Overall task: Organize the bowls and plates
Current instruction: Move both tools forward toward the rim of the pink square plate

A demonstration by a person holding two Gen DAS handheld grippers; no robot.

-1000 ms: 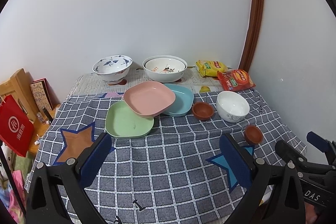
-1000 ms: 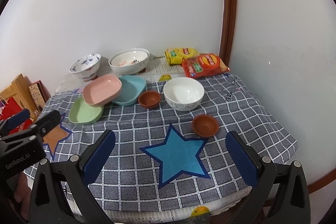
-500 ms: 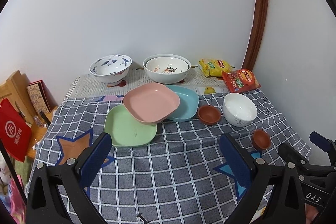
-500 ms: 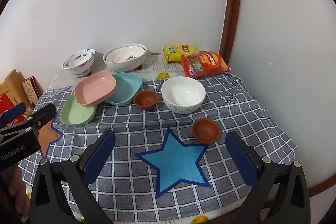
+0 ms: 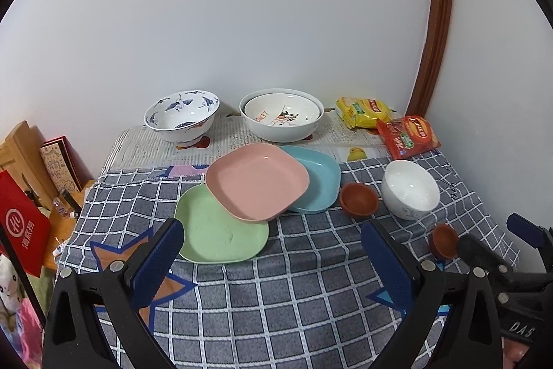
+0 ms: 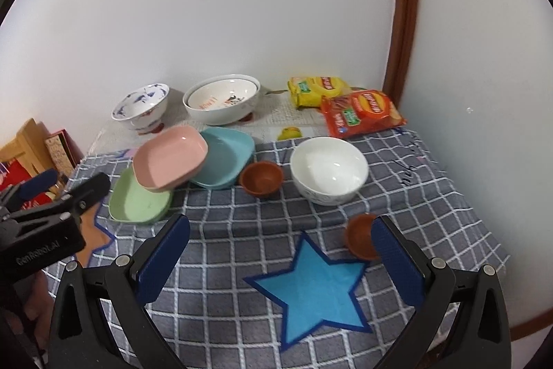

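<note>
Two open grippers, nothing held

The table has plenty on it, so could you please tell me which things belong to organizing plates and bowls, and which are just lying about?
For the job:
pink plate
green plate
blue plate
white bowl
two small brown bowls
patterned blue bowl
large printed bowl

Lying about:
yellow snack bag
red snack bag
newspaper
</note>
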